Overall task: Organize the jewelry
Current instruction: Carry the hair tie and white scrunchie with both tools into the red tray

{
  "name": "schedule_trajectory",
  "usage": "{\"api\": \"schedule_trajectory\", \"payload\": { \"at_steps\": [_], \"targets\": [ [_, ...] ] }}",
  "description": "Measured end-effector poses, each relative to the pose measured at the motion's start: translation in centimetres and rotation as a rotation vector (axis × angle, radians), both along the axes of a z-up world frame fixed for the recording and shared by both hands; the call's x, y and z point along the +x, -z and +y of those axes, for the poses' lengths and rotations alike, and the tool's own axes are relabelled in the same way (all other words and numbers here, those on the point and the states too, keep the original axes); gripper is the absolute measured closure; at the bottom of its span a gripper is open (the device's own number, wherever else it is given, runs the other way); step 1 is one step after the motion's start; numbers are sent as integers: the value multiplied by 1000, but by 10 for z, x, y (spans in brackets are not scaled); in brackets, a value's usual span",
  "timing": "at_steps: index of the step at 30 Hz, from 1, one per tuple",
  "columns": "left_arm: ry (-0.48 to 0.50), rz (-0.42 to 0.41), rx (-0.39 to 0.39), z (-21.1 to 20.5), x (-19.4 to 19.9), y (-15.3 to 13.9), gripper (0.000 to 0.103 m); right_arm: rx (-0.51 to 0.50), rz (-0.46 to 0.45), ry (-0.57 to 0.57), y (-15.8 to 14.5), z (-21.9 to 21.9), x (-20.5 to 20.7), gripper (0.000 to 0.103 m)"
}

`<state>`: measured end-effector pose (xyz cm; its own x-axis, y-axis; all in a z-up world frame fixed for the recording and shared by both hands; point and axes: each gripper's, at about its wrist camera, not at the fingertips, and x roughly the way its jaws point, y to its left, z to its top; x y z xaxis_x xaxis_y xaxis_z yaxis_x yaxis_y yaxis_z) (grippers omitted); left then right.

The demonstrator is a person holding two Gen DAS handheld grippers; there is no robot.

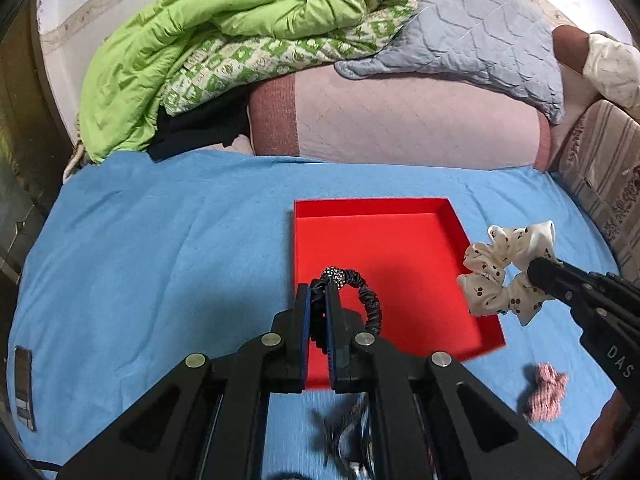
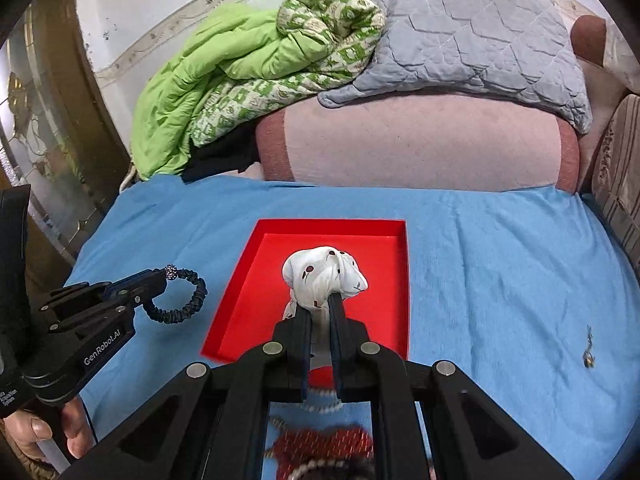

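A red open box (image 1: pixel 384 240) (image 2: pixel 276 236) lies on the blue cloth. My left gripper (image 1: pixel 319 292) (image 2: pixel 160 278) is shut on a black ruched hair tie with a sparkly bead (image 1: pixel 370 300) (image 2: pixel 188 300), held above the box's near left part. My right gripper (image 2: pixel 320 304) (image 1: pixel 540 276) is shut on a white cherry-print scrunchie (image 2: pixel 324 276) (image 1: pixel 508 268), held above the box.
A pink knit scrunchie (image 1: pixel 546 396) lies on the blue cloth (image 1: pixel 160 260) near the right. A red patterned hair piece (image 2: pixel 320 448) and dark strands (image 1: pixel 348 432) lie close below the grippers. A small trinket (image 2: pixel 588 350) lies far right. Pillows and quilts (image 1: pixel 280 32) pile behind.
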<state>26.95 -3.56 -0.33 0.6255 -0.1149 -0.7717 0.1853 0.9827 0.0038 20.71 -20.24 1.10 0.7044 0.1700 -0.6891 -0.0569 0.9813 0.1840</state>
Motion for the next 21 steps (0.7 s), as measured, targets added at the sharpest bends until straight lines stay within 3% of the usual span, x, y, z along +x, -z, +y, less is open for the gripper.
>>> {"api": "schedule_trajectory", "payload": {
  "at_steps": [13,21],
  "targets": [
    [-28,129,-63,-4,110,60,96,78,133,72,62,-33,106,94],
    [-39,163,-53,-7,144,89,96,164,211,103,100,-49,149,94]
  ]
}}
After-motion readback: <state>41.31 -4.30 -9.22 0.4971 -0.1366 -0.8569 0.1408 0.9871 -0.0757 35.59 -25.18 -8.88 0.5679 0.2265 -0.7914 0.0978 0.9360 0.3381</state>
